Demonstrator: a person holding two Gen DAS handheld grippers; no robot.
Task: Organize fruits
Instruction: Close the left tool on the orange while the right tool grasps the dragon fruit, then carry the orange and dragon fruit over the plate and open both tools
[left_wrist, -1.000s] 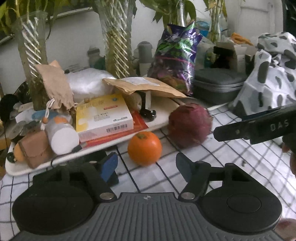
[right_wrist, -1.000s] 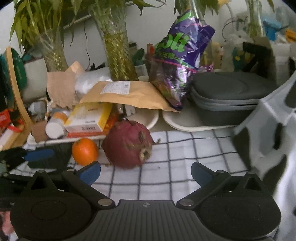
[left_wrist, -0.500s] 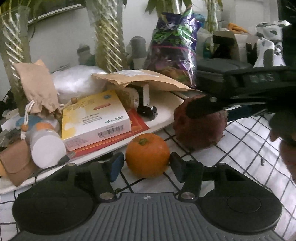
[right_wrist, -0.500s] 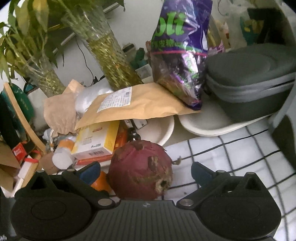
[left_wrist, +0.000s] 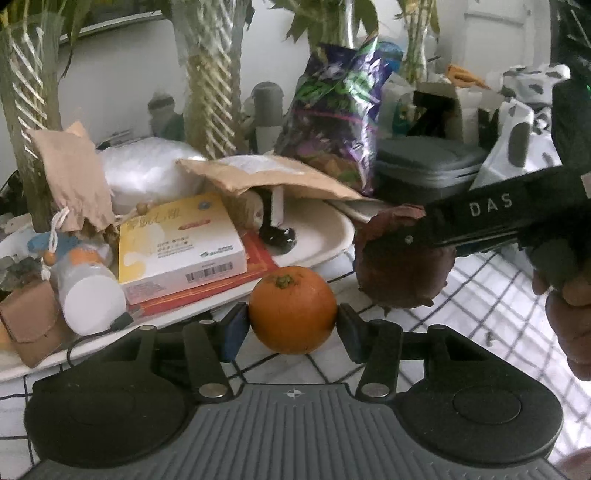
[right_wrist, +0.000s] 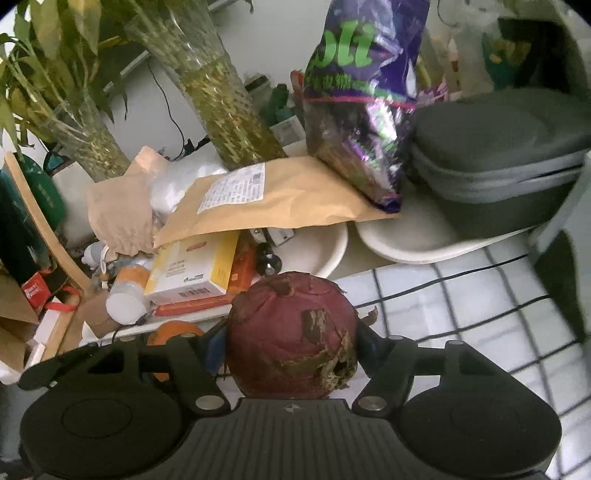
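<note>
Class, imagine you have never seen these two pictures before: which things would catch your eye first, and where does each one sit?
First, the bright orange on the checked cloth, gripped between the left gripper's pads. Next, the big dark-red fruit just to its right, sitting between the right gripper's closing jaws. Behind both, a shiny purple snack bag leans on a brown envelope atop a cluttered white tray.

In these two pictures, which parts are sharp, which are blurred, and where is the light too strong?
Left wrist view: the orange is sharp, the purple snack bag and vases smeared, the pale wall behind washed out. Right wrist view: the dark red fruit is fairly sharp, the grey case and checked cloth blurred; straight lines bend near the edges.
</note>
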